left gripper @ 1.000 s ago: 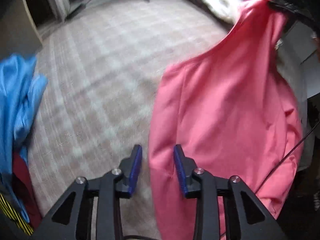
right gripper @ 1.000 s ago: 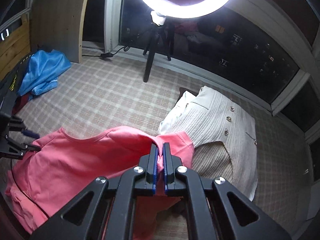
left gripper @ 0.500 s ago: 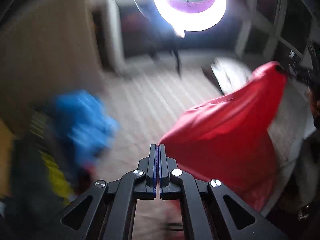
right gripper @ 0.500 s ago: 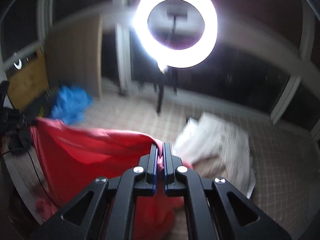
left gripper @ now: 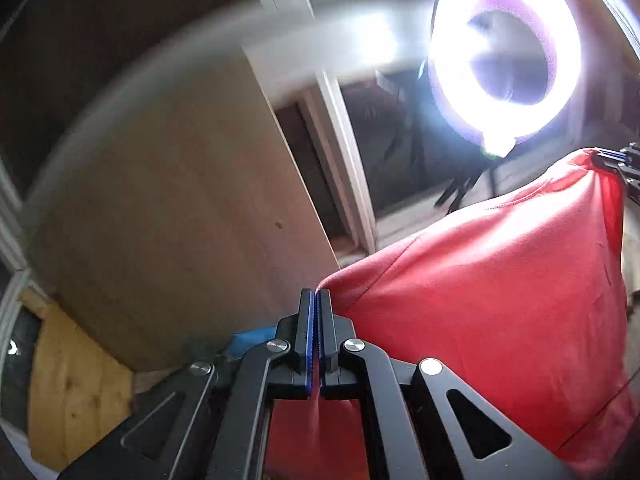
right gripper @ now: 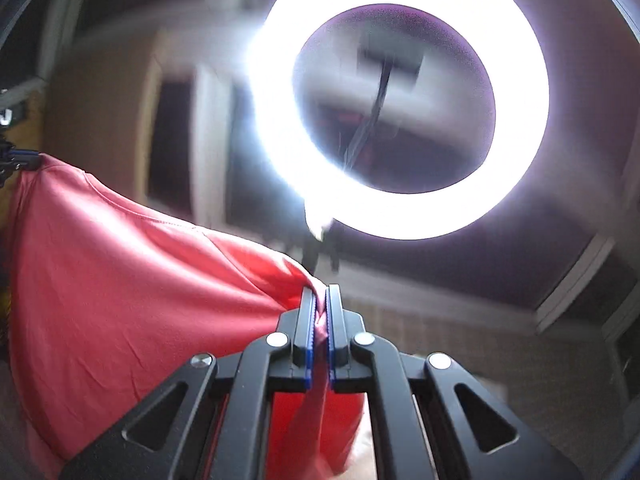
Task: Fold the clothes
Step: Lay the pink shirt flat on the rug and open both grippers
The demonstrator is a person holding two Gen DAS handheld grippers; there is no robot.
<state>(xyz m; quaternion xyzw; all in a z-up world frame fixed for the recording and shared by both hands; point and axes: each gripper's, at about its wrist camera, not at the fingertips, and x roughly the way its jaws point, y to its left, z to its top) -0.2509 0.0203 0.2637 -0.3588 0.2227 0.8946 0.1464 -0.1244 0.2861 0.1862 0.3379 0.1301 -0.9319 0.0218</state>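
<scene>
Below the ring light [right gripper: 400,100], each hand-held gripper, left [left gripper: 319,300] and right [right gripper: 321,300], pinches a corner of the raised red shirt [left gripper: 480,300].

garment [left gripper: 480,300] strung between left gripper [left gripper: 315,300] – right gripper [right gripper: 321,300] | ring light [right gripper: 400,100] behind, seemingly above

We look up along each gripper's fingers; both close views share the stretched red cloth garment [left gripper: 480,300] [right gripper: 140,280] and glowing white ring light [left gripper: 505,50] [right gripper: 400,100].

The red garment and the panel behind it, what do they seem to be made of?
Red garment: probably soft knit cotton, matte; it drapes, creases, shows stitched seams. Panel: perhaps wood board or cardboard, flat, matte brown; blur leaves it open.
</scene>
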